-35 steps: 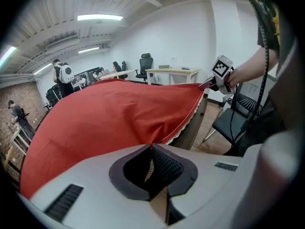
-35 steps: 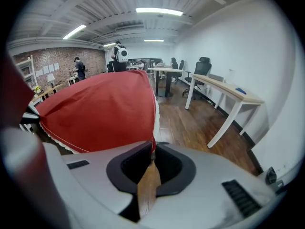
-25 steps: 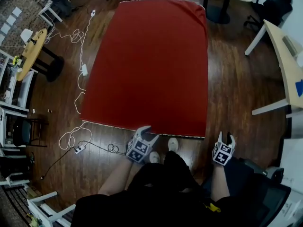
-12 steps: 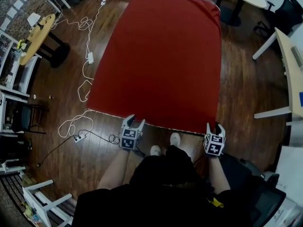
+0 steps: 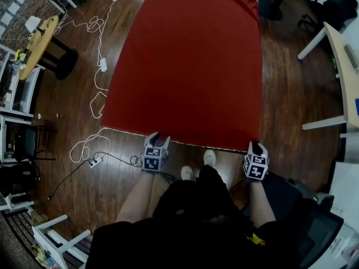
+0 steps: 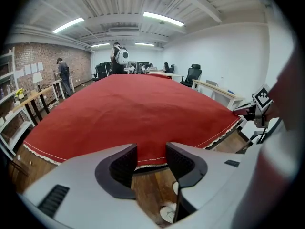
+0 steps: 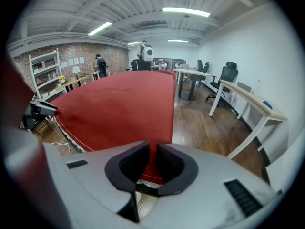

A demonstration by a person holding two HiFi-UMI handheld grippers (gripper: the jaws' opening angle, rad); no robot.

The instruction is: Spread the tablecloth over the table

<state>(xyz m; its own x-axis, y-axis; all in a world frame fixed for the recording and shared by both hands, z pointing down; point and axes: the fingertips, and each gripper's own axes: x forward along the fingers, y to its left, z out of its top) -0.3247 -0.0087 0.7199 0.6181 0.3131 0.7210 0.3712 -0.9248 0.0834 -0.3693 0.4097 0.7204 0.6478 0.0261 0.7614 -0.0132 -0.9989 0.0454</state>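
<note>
Head view: red cloth (image 5: 190, 66) lies spread over the table, covering it to every edge, white hem along the near side. Left tool (image 5: 159, 138) sits at the near hem, left of the middle; right tool (image 5: 256, 145) at the near right corner. Both point down and away from the person. White cable (image 5: 90, 150) loops on the wooden floor (image 5: 291, 94) to the left; two pale shoes (image 5: 208, 157) show between the tools, just near of the hem. Left gripper view: left tool (image 6: 151, 145) has its jaws spread, pads clear of the cloth (image 6: 133, 109); the lace hem crosses the gap just beyond the tips, bare floor below it. A person (image 6: 119, 56) stands at the far end. Right gripper view: right tool (image 7: 152, 145) has just been closing its jaws and now stands nearly pressed together, pinching the hanging corner of the cloth (image 7: 124, 104), lace edge showing below the pads. White desk (image 7: 252, 104) off to the right, apart from the table.
</note>
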